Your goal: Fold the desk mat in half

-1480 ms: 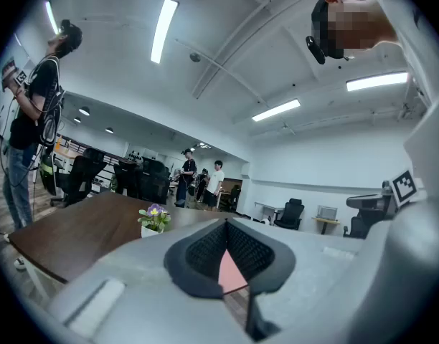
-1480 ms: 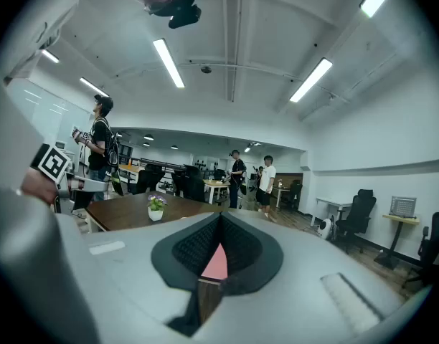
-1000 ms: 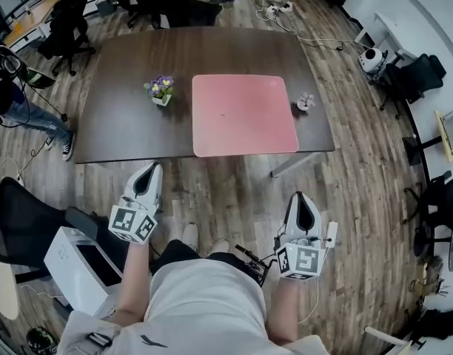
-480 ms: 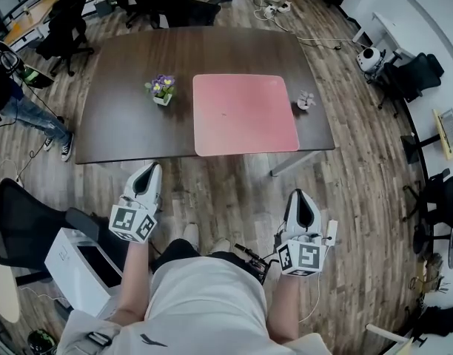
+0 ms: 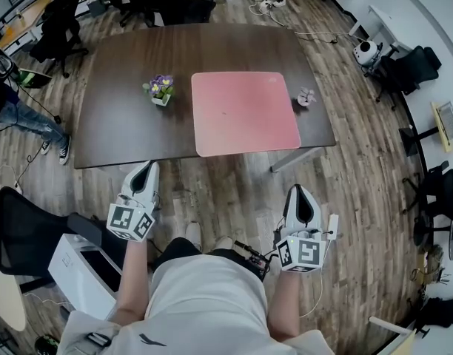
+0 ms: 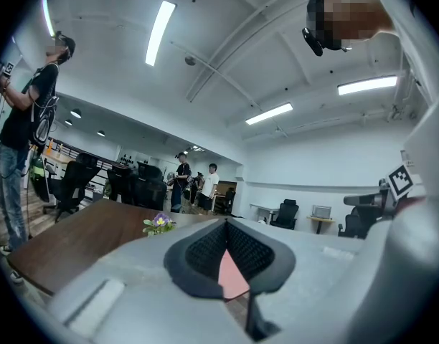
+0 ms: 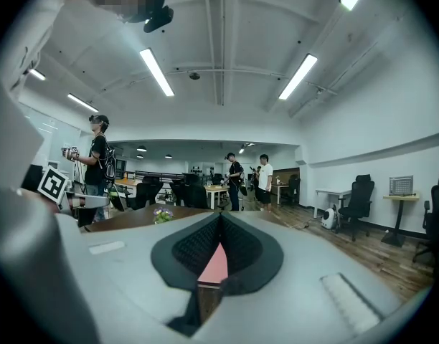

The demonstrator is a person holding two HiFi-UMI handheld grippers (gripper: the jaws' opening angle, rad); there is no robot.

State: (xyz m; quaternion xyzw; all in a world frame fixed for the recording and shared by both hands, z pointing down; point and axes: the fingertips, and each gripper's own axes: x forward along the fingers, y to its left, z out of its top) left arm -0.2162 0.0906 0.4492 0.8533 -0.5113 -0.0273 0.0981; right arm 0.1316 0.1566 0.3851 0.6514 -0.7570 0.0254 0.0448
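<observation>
A pink desk mat [image 5: 245,113] lies flat and unfolded on the dark brown table [image 5: 123,124], its front edge near the table's front edge. Both grippers hover over the wooden floor, short of the table and apart from the mat. My left gripper [image 5: 146,168] is shut and empty, level with the table's front left. My right gripper [image 5: 300,191] is also shut and empty, below the table's front right corner. In the left gripper view the gripper [image 6: 225,224] shows a sliver of mat [image 6: 231,274] past its closed jaws. The right gripper [image 7: 219,221] likewise frames the mat [image 7: 216,264].
A small pot of purple flowers [image 5: 160,89] stands left of the mat; a little ornament [image 5: 306,98] stands at its right. A white box [image 5: 82,265] and a black chair [image 5: 19,228] sit at my left. Office chairs and standing people [image 7: 99,160] surround the table.
My left gripper has edged a little toward the table's front edge. The right gripper has hardly moved. Both stay shut and the mat lies as before.
</observation>
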